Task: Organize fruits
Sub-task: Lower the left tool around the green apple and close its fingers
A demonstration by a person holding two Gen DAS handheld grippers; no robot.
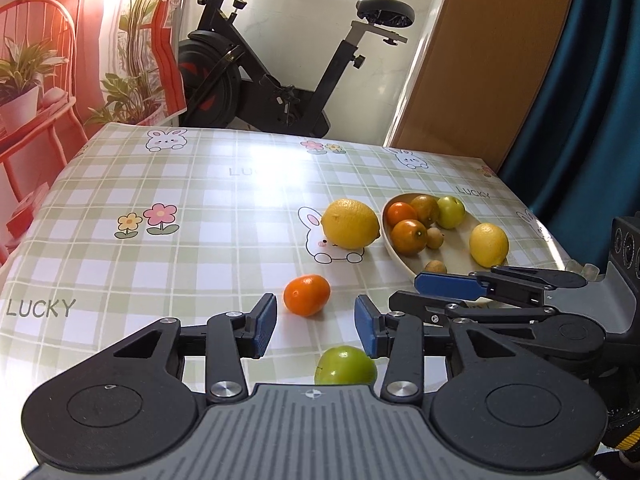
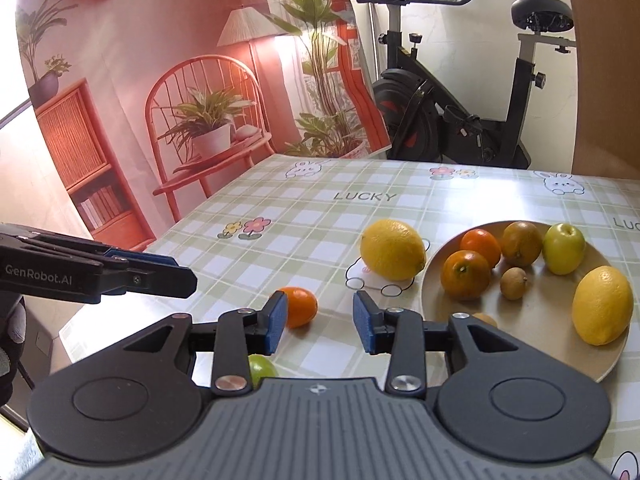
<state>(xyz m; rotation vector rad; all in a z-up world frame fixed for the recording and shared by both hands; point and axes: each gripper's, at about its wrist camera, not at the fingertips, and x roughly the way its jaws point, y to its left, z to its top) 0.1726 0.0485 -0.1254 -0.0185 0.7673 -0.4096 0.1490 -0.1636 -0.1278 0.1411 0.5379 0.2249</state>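
Left wrist view: left gripper has its jaws parted and empty, blue pads clear of any fruit; a small orange lies on the table just ahead of the gap, and a green fruit sits beneath the jaws, close to the near edge and partly hidden by the gripper body. Right gripper is likewise part-open with nothing held; in its own view the same orange sits just beyond its left pad, and the loose green fruit peeks out below. Plate stands toward the right edge of the table, just beside the right gripper. Contents: two oranges, a darker brownish citrus, a green apple, a lemon, and a small brown fruit; a second small brown one is mostly hidden behind the gripper linkage. Large lemon rests on the table, touching or nearly touching the plate's left rim; I cannot tell which. Judgement: gathering is well along, three fruits remaining off the plate. Step in hand looks like an approach on the loose orange. Next move calls for centring the jaws around it, closing gently since it may roll, then carrying it to a free spot on the plate.
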